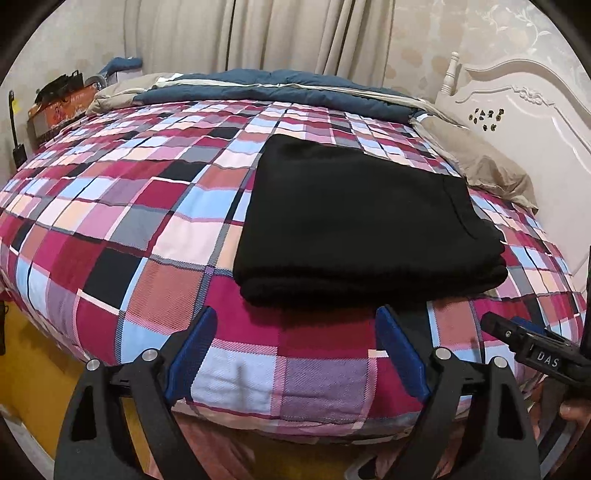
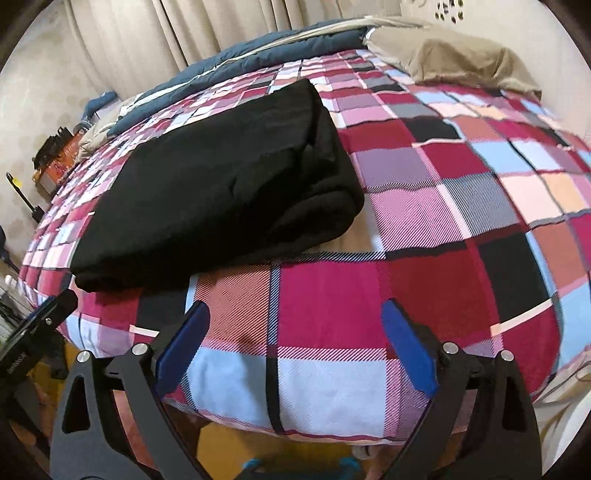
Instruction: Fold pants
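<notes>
The black pants point(image 1: 362, 221) lie folded into a thick rectangle on the plaid bedspread point(image 1: 129, 221). In the right wrist view the same pants point(image 2: 221, 184) sit left of centre, their stacked layers showing at the right end. My left gripper point(image 1: 295, 321) hovers open just short of the bundle's near edge, with only bedspread between its blue pads point(image 1: 195, 347). My right gripper point(image 2: 295, 314) is open too, over bare bedspread point(image 2: 424, 206) to the right of the pants and holding nothing. Its black body point(image 1: 535, 354) shows at the lower right of the left wrist view.
A blue quilt point(image 1: 266, 88) and beige pillows point(image 1: 476, 162) line the far side of the bed. A white carved headboard point(image 1: 524, 110) stands at right, curtains point(image 1: 258, 33) behind. Boxes and clutter point(image 1: 59, 99) sit at the far left. The bed's near edge drops to a yellow floor point(image 1: 33, 369).
</notes>
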Available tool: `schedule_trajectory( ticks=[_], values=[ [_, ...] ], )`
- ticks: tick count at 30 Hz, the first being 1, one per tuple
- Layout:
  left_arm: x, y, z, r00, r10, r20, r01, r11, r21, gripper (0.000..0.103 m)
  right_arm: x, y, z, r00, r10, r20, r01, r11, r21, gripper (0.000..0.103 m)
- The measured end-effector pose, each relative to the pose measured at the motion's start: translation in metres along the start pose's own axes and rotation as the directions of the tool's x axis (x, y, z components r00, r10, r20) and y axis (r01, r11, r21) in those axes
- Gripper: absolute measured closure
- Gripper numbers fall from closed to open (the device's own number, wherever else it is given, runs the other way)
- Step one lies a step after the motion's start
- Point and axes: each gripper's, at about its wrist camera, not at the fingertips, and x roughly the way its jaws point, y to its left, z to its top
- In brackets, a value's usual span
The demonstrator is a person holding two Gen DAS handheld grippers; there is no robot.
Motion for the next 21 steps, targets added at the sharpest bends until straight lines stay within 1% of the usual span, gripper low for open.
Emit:
schedule_trajectory(
  ticks=[8, 14, 21],
  values=[
    [-0.001, -0.008, 0.001, 0.999, 0.035, 0.004, -0.035, 0.999, 0.012, 0.017, -0.004, 0.002, 0.000, 1.000, 0.009, 0.007, -0.009, 1.000, -0.003, 0.009],
    [-0.006, -0.011, 0.004, 0.999, 0.033, 0.024, -0.034, 0.999, 0.024, 0.017, -0.008, 0.003, 0.001, 1.000, 0.014, 0.017, -0.014, 1.000, 0.001, 0.009],
    [-0.006, -0.014, 0.004, 0.999, 0.044, 0.021, -0.045, 0.999, 0.028, 0.017, -0.009, 0.002, 0.002, 1.000, 0.010, 0.025, -0.010, 1.000, 0.011, 0.009]
  ],
)
